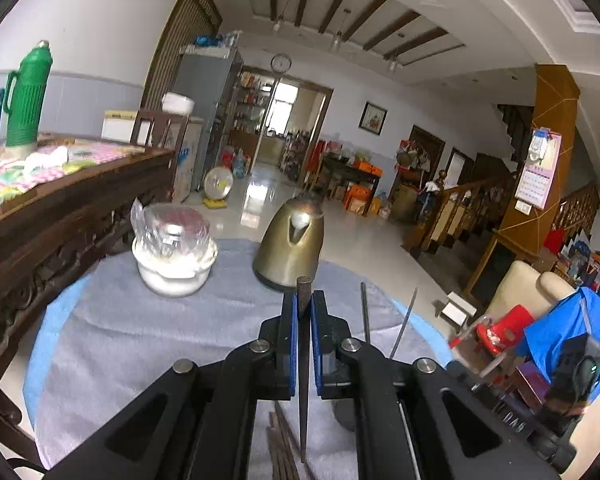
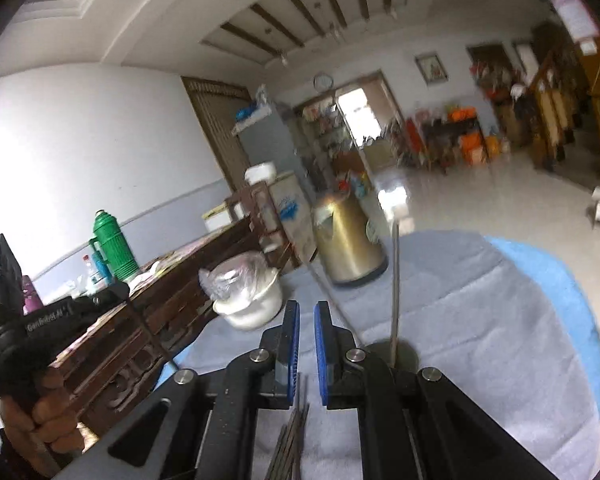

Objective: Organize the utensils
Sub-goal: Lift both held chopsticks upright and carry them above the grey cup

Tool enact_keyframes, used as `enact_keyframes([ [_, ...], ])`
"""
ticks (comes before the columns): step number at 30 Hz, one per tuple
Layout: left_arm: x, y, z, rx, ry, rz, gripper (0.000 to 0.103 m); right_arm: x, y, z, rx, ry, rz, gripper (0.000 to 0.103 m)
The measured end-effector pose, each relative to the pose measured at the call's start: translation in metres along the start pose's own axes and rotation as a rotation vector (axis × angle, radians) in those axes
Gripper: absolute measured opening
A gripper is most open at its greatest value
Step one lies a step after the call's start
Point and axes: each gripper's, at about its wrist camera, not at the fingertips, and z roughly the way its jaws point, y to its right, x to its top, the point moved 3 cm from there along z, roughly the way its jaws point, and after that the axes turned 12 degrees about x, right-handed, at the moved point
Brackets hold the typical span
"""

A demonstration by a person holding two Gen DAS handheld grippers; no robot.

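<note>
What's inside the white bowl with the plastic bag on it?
The white bowl is covered by a crinkly clear plastic bag. Something reddish shows through the top, but the bag hides what it is.

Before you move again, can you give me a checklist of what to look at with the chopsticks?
1. Left gripper pinching the dark chopstick: ok.
2. Right gripper holding something: cannot tell; it is shut and nothing shows between its pads.
3. Metal chopstick standing in the holder: ok.
4. Kettle out of the way, farther back on the cloth: ok.
5. All loose chopsticks sorted: not ok; a pile lies on the cloth.
</note>
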Motion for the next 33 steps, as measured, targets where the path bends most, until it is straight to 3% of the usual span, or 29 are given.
enact_keyframes([
  [4, -0.017, -0.015, 0.011, 0.026, -0.065, -0.014, 0.007, -0.026, 0.007, 0.031, 0.029, -0.181, 0.073, 0.010],
  [8, -0.032, -0.033, 0.010, 0.042, -0.094, -0.038, 0.007, -0.053, 0.015, 0.071, -0.006, -0.326, 0.123, 0.015],
  [15, -0.029, -0.071, -0.004, 0.076, -0.073, -0.073, 0.007, -0.077, 0.003, 0.144, -0.123, -0.470, 0.028, 0.027],
  [24, -0.031, -0.105, -0.005, 0.068, -0.103, -0.116, 0.007, -0.090, 0.029, 0.235, -0.382, -0.677, -0.097, 0.028],
  [30, -0.034, -0.111, -0.003, 0.060, -0.113, -0.126, 0.007, -0.100, 0.052, 0.264, -0.433, -0.823, -0.081, 0.028],
  [32, -0.034, -0.111, -0.004, 0.059, -0.114, -0.126, 0.007, -0.101, 0.053, 0.265, -0.422, -0.812, -0.080, 0.026],
  [33, -0.033, -0.110, -0.004, 0.060, -0.113, -0.126, 0.007, -0.101, 0.052, 0.264, -0.410, -0.809, -0.088, 0.020],
])
